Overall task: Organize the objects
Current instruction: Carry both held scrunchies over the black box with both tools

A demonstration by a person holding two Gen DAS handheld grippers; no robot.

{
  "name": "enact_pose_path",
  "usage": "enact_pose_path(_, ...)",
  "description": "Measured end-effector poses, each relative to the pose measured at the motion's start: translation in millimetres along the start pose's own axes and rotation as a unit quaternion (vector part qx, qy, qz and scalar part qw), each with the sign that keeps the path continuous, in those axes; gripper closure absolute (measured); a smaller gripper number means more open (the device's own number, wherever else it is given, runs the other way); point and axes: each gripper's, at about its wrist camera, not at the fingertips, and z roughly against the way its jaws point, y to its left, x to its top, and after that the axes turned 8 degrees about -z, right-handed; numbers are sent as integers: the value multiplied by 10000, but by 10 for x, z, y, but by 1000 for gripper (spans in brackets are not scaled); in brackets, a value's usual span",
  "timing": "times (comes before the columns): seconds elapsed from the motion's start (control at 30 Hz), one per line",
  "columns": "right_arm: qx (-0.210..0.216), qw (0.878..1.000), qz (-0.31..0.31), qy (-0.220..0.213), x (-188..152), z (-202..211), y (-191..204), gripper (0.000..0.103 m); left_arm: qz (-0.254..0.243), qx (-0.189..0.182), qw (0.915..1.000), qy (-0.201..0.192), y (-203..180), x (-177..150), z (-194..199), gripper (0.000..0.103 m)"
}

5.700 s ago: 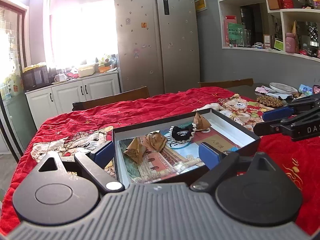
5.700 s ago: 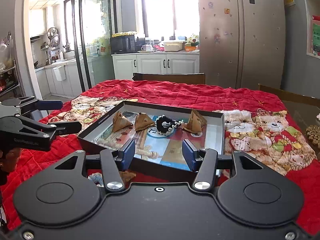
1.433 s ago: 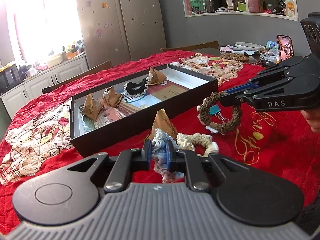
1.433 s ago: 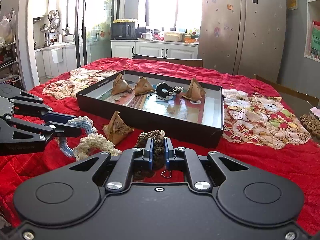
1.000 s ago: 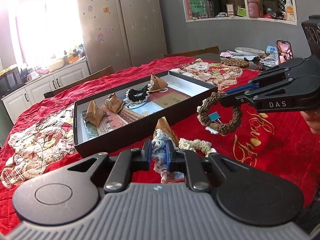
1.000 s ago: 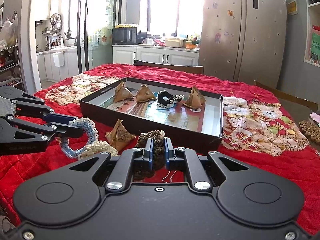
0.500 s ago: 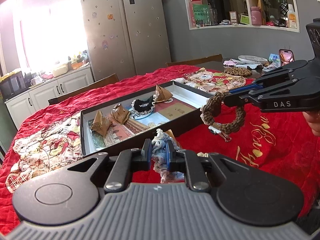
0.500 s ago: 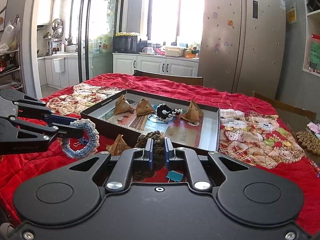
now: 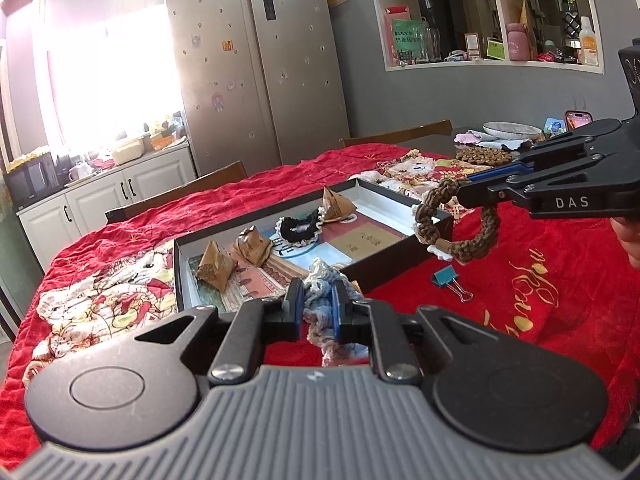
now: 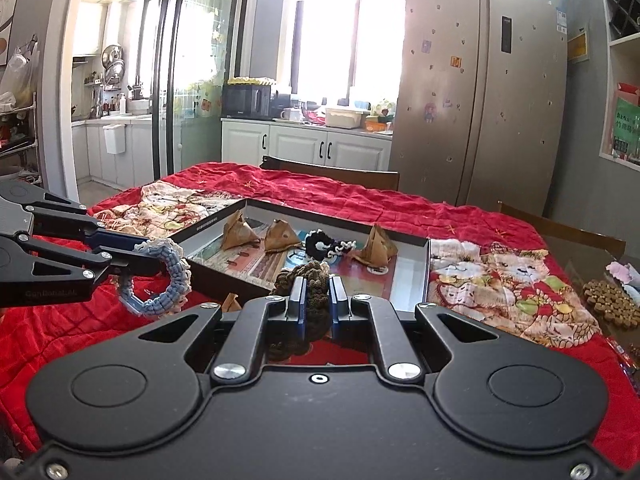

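Note:
My left gripper [image 9: 316, 304] is shut on a blue-and-white knitted scrunchie [image 9: 320, 292], held above the red cloth just in front of the black tray [image 9: 400, 252]. In the right wrist view the same scrunchie [image 10: 168, 280] hangs from the left gripper [image 10: 148, 256]. The right gripper [image 10: 316, 296] is shut on a brown braided scrunchie [image 10: 312, 276], which hangs as a ring [image 9: 480, 240] at the tray's near right corner. Inside the tray lie three brown paper pyramids [image 9: 214, 268] and a black scrunchie [image 9: 300, 226]. One more pyramid [image 10: 230, 302] peeks out in front of the tray.
A blue binder clip [image 9: 444, 278] lies on the red cloth right of the tray. A bead mat [image 9: 480, 156], a plate [image 9: 512, 128] and a phone [image 9: 578, 116] are at the far right of the table. Wooden chairs [image 10: 332, 174] stand behind the table.
Both grippers have lifted their scrunchies and now face the tray from higher up. The blue binder clip that hung at the brown scrunchie now lies on the cloth.

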Motion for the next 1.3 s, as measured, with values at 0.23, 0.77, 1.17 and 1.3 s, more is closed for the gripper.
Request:
enact_pose_path(0.23,-4,10000,43,-79,72,-7,18,92,9,37,10000,-77,37,57,-8,86)
enact_pose_path(0.77,27,9999,25,-154,226,-99,27,92,74,216,9995,-235,174,169,-31,86)
enact_pose_path(1.17,-85,9997,-21,-221,391,-288,-28,92,218,491,9984,-201,393,238,-141,86)
enact_pose_path(1.3,-93,9997,-6,-205,444,-395,-18,92,225,567,9980,-177,454,255,-208,86)
